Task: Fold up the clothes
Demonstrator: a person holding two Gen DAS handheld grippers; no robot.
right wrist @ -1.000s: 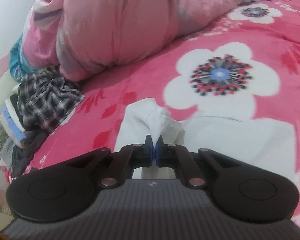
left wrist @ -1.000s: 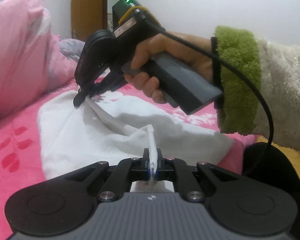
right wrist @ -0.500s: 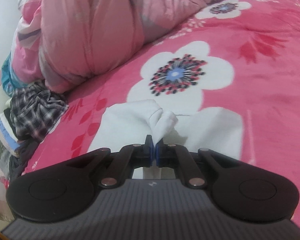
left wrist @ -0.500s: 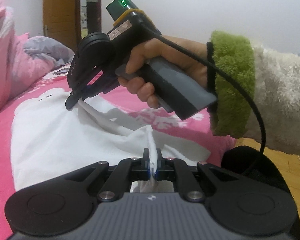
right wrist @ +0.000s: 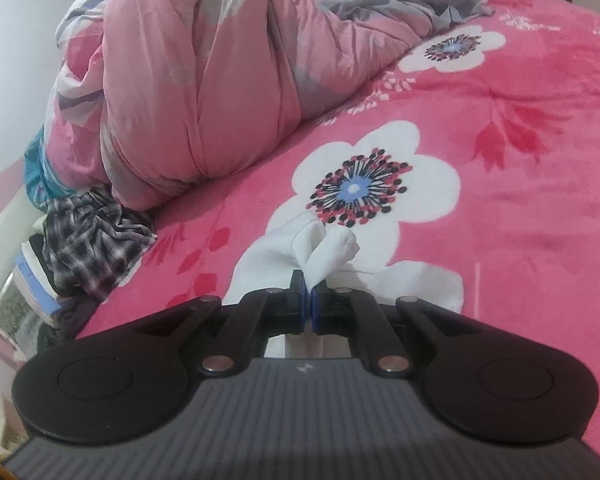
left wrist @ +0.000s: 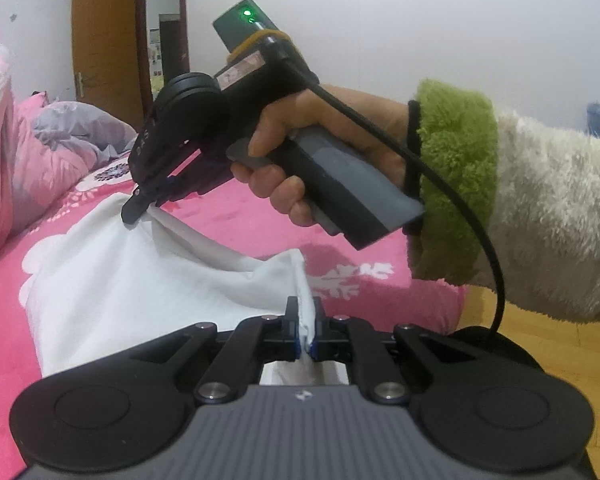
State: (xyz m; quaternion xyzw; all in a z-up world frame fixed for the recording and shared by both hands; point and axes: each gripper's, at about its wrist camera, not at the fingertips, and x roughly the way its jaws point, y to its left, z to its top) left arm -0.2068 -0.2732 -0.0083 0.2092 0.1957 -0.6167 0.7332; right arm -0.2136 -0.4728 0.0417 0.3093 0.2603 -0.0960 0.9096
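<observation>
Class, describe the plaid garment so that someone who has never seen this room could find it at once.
Start at the bed with the pink flowered blanket. At its edge, below the rolled pink quilt, lies a crumpled plaid garment atop a stack of folded clothes. Its dark checks set it apart from everything pink around it.

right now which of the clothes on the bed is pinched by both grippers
The white garment, spread on the pink floral blanket: the left gripper and right gripper each clamp an edge. The plaid garment lies crumpled and untouched beside the quilt.

White garment (left wrist: 132, 280): thin matt cloth. Bedspread (right wrist: 520, 208): plush pink fleece. Quilt (right wrist: 188, 92): smooth, slightly shiny fabric. Sleeve (left wrist: 540, 208): shaggy fleece. Door (left wrist: 100, 40): glossy wood.
</observation>
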